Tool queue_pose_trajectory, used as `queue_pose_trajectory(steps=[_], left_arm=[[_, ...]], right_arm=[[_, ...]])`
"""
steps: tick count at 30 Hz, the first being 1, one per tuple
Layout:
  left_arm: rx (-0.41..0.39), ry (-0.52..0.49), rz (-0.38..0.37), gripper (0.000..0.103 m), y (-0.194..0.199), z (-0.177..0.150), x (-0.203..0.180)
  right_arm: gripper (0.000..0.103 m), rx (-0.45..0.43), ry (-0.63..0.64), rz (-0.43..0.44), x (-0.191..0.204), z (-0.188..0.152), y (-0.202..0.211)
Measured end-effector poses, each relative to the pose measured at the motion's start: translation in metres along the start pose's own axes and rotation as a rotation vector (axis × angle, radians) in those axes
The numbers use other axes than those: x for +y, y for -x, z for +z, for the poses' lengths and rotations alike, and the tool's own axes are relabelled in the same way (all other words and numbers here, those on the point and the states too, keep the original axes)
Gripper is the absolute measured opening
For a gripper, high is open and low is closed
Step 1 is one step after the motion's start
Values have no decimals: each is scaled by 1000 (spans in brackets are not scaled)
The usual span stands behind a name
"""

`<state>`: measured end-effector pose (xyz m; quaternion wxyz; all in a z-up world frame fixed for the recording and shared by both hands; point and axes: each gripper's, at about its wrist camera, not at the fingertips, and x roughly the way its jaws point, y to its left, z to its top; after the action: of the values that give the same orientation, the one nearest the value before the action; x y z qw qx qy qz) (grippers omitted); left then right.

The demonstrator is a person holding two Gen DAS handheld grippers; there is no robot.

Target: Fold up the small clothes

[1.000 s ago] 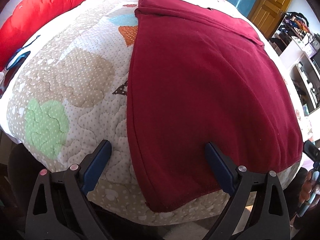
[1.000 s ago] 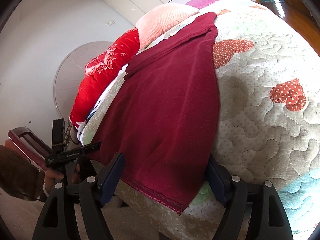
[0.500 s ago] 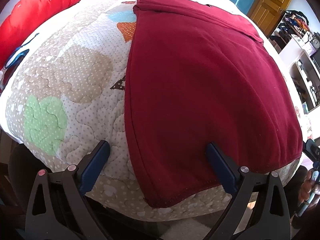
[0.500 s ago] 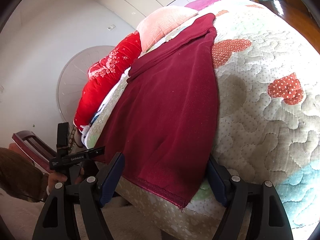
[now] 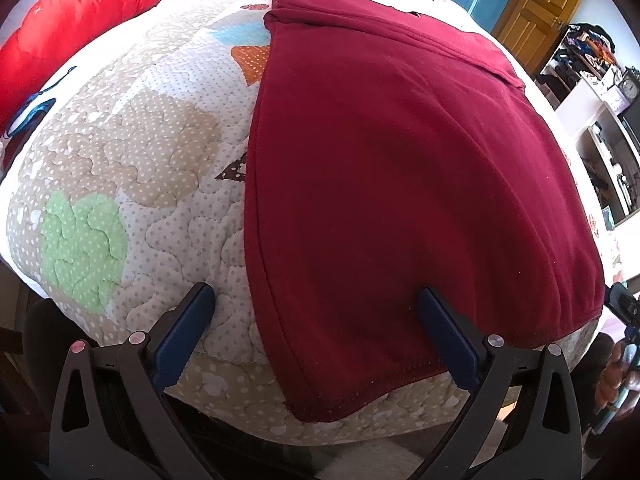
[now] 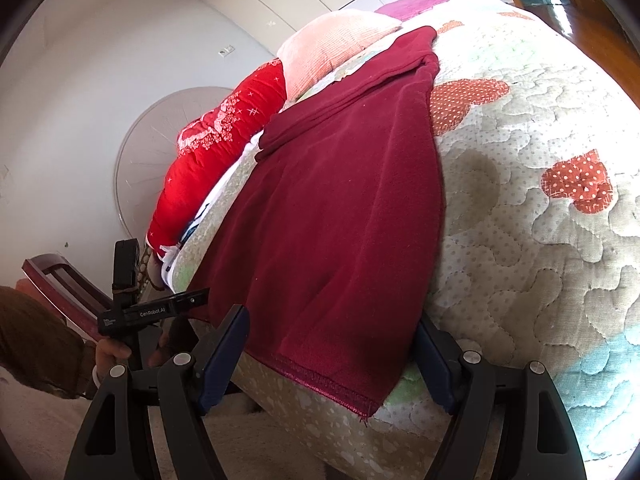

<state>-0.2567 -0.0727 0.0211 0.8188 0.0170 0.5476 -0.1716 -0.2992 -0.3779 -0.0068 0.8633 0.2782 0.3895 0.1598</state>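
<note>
Spread flat on the patchwork quilt (image 5: 132, 168) of the bed: a dark red garment (image 5: 400, 184), long axis running from the near bed edge toward the red duvet (image 5: 80, 20) and pink pillow (image 6: 332, 48) at the far end; hemmed end nearest, its near corner hanging a little over the quilt's edge; far end folded over into a narrow band.

Left gripper (image 5: 316, 328) tilted steeply down over that near left corner, jaws wide and just now opening further, hem lying between them, pads not pressing it.

Right gripper (image 6: 332, 354) angled down at the near right corner, jaws apart either side of the hem, nothing clamped.

Seen at lower left of the right wrist view: a hand (image 6: 116, 354) around the left gripper's handle.
</note>
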Motion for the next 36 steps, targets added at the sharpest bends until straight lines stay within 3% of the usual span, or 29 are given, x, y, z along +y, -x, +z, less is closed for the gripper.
queue_pose_trajectory(steps=[18, 23, 24, 26, 27, 28, 31, 35, 36], left_arm=[[-4, 14, -42, 102, 5, -5, 8], [-3, 64, -124, 102, 10, -2, 24], [-6, 71, -129, 98, 11, -2, 26], [-21, 66, -105, 78, 14, -2, 29], [-27, 66, -84, 59, 14, -3, 31], [-30, 76, -78, 49, 15, -3, 35], [-25, 102, -115, 24, 19, -3, 46], [-21, 63, -112, 14, 23, -5, 42], [-18, 63, -123, 7, 24, -5, 42]], right_arm=[[77, 3, -14, 55, -2, -1, -3], [66, 11, -16, 53, -7, 0, 0], [63, 13, -16, 52, -8, 0, 0], [43, 22, -10, 58, -10, 0, -1], [36, 19, -6, 59, -10, 0, -1], [27, 17, -4, 64, -10, 0, -3], [22, 37, 17, 84, -7, 1, -13], [21, 53, 39, 94, -5, 5, -16], [21, 52, 39, 97, -5, 6, -15]])
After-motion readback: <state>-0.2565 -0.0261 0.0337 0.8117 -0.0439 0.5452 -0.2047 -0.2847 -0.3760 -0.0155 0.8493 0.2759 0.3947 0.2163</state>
